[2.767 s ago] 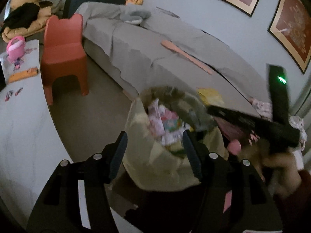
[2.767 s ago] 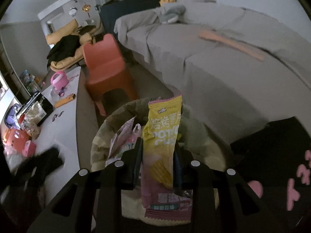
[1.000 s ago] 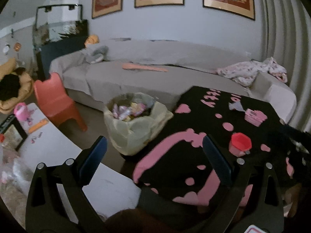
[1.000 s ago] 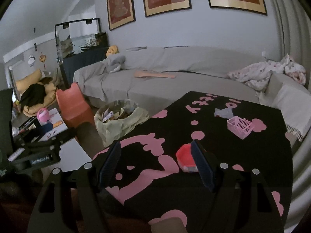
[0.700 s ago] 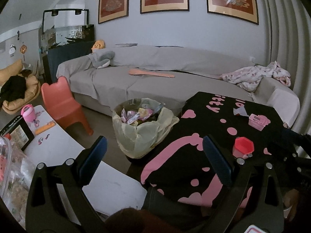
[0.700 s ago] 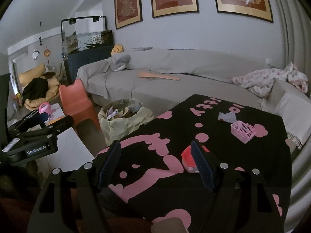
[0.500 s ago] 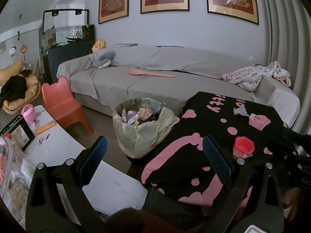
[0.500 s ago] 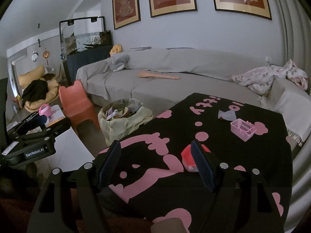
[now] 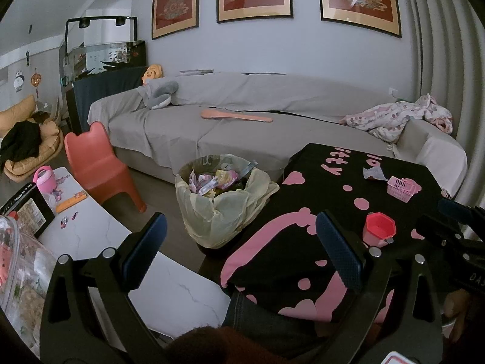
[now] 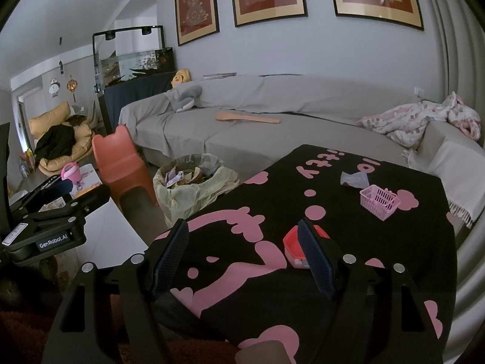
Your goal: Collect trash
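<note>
your right gripper (image 10: 242,256), jaws wide and empty, is nearer the wrapper (image 10: 353,179) at the table's (image 10: 394,242) far edge.

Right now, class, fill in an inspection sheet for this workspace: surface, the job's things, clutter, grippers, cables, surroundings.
Surface: black table cover with pink cartoon print, mostly bare.
Job's things: bin lined with a pale yellow bag, full of wrappers, on the floor beside the table; crumpled grey wrapper lies on the cover.
Clutter: red hexagonal plastic cup, small pink plastic basket.
Grippers: left gripper and right gripper both open, nothing between the fingers.
Cables: nothing seen.
Surroundings: grey covered sofa, orange child's chair, white side table, three framed pictures.
</note>
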`<action>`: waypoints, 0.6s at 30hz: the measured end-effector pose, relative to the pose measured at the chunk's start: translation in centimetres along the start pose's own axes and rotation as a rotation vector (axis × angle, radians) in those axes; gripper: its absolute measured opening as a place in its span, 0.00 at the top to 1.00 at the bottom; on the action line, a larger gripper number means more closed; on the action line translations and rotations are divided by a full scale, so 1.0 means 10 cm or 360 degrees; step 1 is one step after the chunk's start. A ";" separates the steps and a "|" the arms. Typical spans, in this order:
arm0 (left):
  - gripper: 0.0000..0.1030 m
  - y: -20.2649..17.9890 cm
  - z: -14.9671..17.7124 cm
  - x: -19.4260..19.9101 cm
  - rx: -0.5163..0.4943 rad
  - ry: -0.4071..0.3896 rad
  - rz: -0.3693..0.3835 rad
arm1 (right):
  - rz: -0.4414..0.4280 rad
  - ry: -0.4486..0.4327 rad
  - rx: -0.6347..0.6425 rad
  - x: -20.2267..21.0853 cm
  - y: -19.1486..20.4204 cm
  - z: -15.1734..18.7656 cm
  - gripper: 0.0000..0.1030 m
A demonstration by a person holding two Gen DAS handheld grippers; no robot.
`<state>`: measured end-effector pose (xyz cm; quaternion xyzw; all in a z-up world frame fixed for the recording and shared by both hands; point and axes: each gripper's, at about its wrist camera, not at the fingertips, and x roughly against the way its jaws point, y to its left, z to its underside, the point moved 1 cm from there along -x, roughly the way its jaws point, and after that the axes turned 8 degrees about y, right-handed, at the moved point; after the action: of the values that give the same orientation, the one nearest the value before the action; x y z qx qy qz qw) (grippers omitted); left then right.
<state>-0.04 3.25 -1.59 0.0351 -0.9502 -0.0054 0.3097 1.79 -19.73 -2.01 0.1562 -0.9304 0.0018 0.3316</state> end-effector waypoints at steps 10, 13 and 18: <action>0.09 0.00 0.00 0.00 -0.0007 0.0006 0.0008 | -0.0001 0.0002 -0.0002 0.00 0.00 0.00 0.32; 0.09 0.00 0.00 0.00 -0.0007 0.0004 0.0007 | -0.0001 0.0001 -0.0002 0.00 0.00 0.00 0.32; 0.09 0.00 0.00 0.00 -0.0009 0.0004 0.0009 | -0.0002 0.0003 -0.0002 0.00 -0.01 0.00 0.32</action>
<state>-0.02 3.30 -1.57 0.0315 -0.9498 -0.0071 0.3111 1.84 -19.78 -2.01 0.1565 -0.9300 0.0011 0.3325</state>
